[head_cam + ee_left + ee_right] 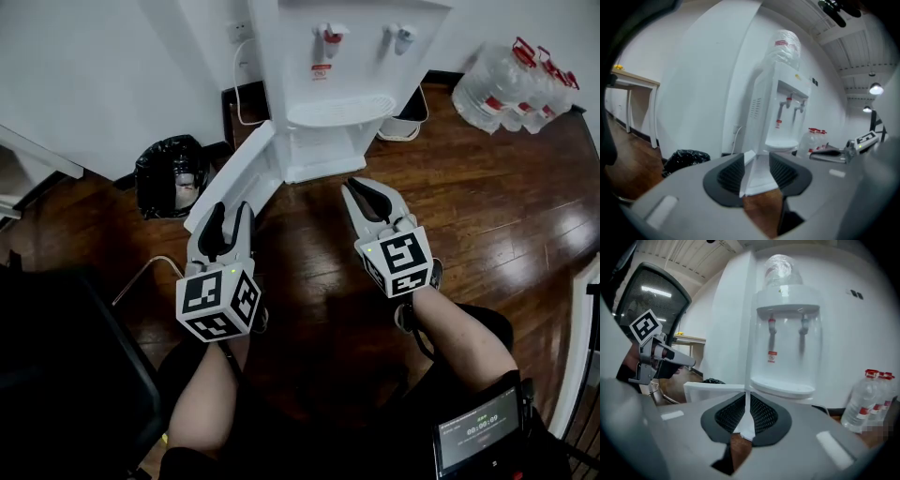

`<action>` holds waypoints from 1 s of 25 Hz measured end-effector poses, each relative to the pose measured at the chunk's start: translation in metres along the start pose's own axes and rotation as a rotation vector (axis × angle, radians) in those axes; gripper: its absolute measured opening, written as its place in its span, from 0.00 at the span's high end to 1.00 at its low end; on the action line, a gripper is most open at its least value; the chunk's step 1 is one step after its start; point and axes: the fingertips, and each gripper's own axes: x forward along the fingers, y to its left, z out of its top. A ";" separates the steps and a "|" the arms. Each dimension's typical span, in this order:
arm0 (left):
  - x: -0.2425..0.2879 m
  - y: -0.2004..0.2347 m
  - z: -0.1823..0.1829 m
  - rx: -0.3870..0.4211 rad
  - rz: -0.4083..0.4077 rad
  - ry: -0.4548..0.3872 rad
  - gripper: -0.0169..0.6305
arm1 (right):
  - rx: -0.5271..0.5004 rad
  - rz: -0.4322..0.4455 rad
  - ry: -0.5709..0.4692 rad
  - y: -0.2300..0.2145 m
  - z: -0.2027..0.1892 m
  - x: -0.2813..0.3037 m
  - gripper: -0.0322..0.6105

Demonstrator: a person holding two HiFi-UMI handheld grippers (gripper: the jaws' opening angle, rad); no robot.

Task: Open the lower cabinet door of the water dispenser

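Standing upper centre, a white water dispenser [337, 84] has its lower cabinet door [234, 178] swung open leftward; left gripper [230, 211] jaws wide and empty, right gripper [367, 190] jaws together.

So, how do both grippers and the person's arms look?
The left gripper and right gripper have light grey bodies, black ribbed pads and a white cube with black square markers and a green light. Forearms are bare; the right sleeve is dark.

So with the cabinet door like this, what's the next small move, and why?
Probably just lower both to rest: the lower cabinet door already stands wide open off the water dispenser, and the left gripper and right gripper hold nothing.
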 end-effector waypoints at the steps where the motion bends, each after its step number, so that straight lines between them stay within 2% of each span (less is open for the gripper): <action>1: 0.001 -0.009 -0.006 -0.007 -0.031 0.022 0.69 | 0.002 -0.037 -0.014 -0.009 0.002 -0.010 0.90; 4: 0.002 -0.044 -0.023 -0.001 -0.133 0.079 0.69 | 0.030 -0.135 -0.031 -0.036 -0.002 -0.038 0.90; 7: -0.003 -0.076 -0.038 0.031 -0.224 0.109 0.69 | 0.057 -0.194 -0.027 -0.053 -0.009 -0.065 0.90; 10: -0.006 -0.094 -0.050 0.040 -0.321 0.127 0.69 | 0.060 -0.232 -0.003 -0.066 -0.016 -0.083 0.90; 12: -0.006 -0.094 -0.048 0.061 -0.356 0.109 0.69 | 0.061 -0.237 0.012 -0.074 -0.018 -0.081 0.90; 16: -0.008 -0.094 -0.045 0.072 -0.365 0.090 0.69 | 0.146 -0.260 0.022 -0.087 -0.024 -0.094 0.90; 20: -0.006 -0.090 -0.064 0.079 -0.346 0.116 0.69 | 0.215 -0.277 0.024 -0.089 -0.038 -0.113 0.90; 23: 0.005 -0.063 -0.087 0.070 -0.268 0.155 0.69 | 0.208 -0.229 0.005 -0.083 -0.033 -0.098 0.90; 25: 0.013 -0.034 -0.110 0.045 -0.175 0.189 0.72 | 0.178 -0.185 -0.017 -0.077 -0.022 -0.086 0.90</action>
